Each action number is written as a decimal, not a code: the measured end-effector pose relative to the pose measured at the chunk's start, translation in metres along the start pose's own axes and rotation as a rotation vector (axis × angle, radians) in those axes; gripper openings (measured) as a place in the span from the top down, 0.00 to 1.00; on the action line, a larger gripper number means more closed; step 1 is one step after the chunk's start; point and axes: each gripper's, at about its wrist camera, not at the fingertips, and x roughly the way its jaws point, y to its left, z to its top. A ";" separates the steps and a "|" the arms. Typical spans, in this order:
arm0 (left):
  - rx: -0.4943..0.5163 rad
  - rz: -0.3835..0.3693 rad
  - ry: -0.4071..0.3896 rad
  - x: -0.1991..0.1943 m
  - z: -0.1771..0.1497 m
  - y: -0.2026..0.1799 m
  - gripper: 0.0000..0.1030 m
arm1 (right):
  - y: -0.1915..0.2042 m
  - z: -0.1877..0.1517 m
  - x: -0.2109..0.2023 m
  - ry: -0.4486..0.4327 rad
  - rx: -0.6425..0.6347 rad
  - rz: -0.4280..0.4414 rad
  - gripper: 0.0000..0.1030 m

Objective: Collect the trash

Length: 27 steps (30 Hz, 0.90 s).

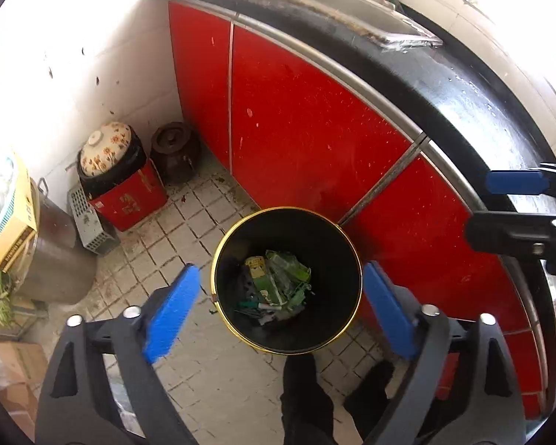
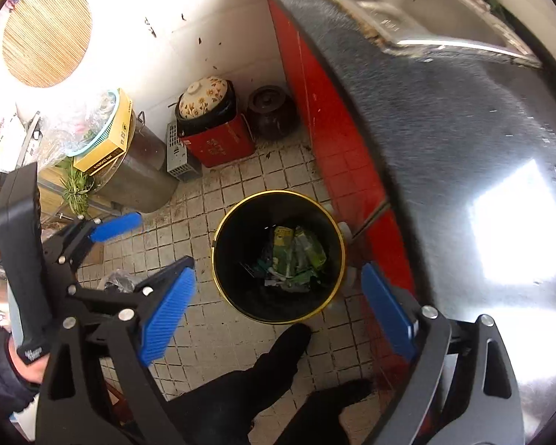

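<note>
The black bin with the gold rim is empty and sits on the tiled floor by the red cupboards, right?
Not empty. The left wrist view shows green wrappers lying in the bottom of the bin. It does sit on the tiled floor by the red cupboards.

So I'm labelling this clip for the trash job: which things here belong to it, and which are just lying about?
Part of the job:
- bin
- wrappers inside it
- left gripper, open
- right gripper, open

Just lying about:
- red box
- floral lid
- brown jar
- metal pot
- sink
</note>
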 end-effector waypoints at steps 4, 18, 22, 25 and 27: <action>0.051 0.033 -0.018 -0.021 0.016 -0.029 0.10 | -0.024 -0.014 -0.049 -0.072 0.056 -0.018 0.11; 0.392 -0.258 -0.086 -0.102 0.087 -0.279 0.09 | -0.194 -0.230 -0.289 -0.387 0.628 -0.429 0.07; 0.554 -0.288 -0.088 -0.124 0.071 -0.373 0.09 | -0.236 -0.317 -0.337 -0.442 0.848 -0.542 0.07; 0.630 -0.307 -0.079 -0.135 0.053 -0.426 0.09 | -0.258 -0.367 -0.359 -0.460 0.958 -0.583 0.07; 0.656 -0.324 -0.075 -0.140 0.043 -0.451 0.09 | -0.267 -0.394 -0.370 -0.469 0.991 -0.608 0.07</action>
